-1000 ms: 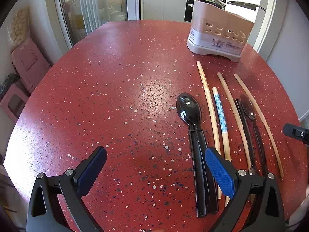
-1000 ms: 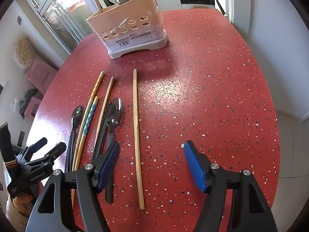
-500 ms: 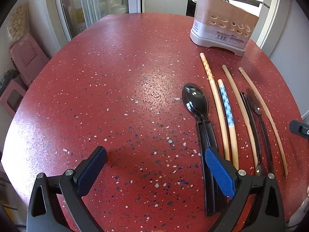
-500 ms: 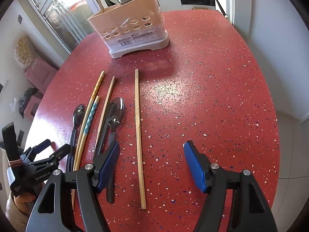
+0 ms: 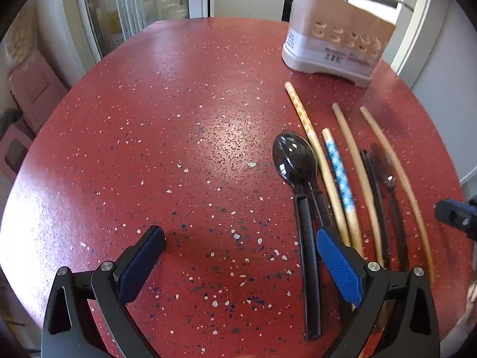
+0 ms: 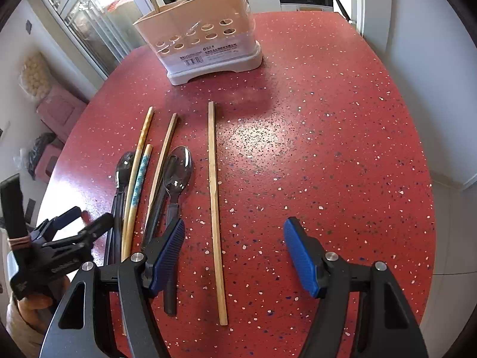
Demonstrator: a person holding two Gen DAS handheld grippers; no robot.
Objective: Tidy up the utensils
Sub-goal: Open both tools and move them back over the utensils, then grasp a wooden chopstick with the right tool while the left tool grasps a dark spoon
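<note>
We found the utensil holder (image 6: 205, 44) standing at the table's (image 6: 328, 149) far end. Before it lay the chopsticks (image 6: 140, 161) and spoons (image 6: 179, 170) side by side, lengthwise toward it. One chopstick (image 6: 215, 203) lay apart, right of the group.

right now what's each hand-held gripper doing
left hand-held gripper: open, holding nothing
right hand-held gripper: open, empty, a plain wooden chopstick on the table between its jaws

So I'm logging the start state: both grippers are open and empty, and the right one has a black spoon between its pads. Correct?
Not quite. Between the open right gripper's pads lies the lone bamboo chopstick, untouched on the red table; the black spoon lies outside its left pad. The right wrist view shows it. The left gripper is open and empty.
</note>
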